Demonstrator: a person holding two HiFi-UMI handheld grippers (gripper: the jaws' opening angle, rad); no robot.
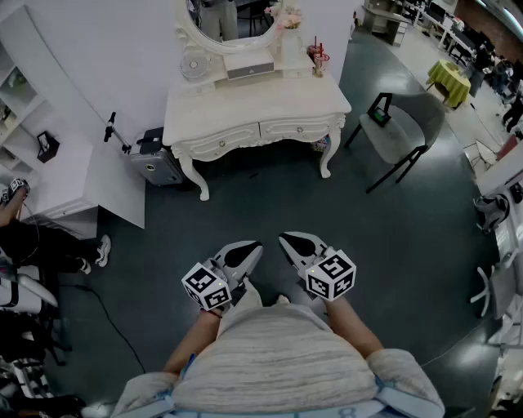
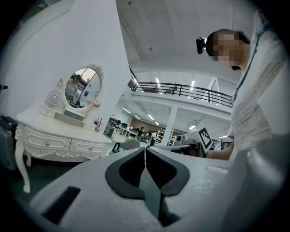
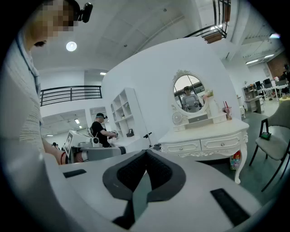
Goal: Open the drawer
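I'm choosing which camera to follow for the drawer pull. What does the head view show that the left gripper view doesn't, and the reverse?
Only the head view: the white shelf unit and the yellow-green cloth-covered table.
Only the left gripper view: the black balcony railing, the white ceiling, and a close look at the left gripper, its jaws shut on nothing.
Both: the white carved dressing table with its oval mirror, its two drawers closed.

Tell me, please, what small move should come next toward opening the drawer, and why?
Probably step toward the dressing table: its drawers are shut and lie well beyond both the left gripper and right gripper, whose jaws are closed and empty.
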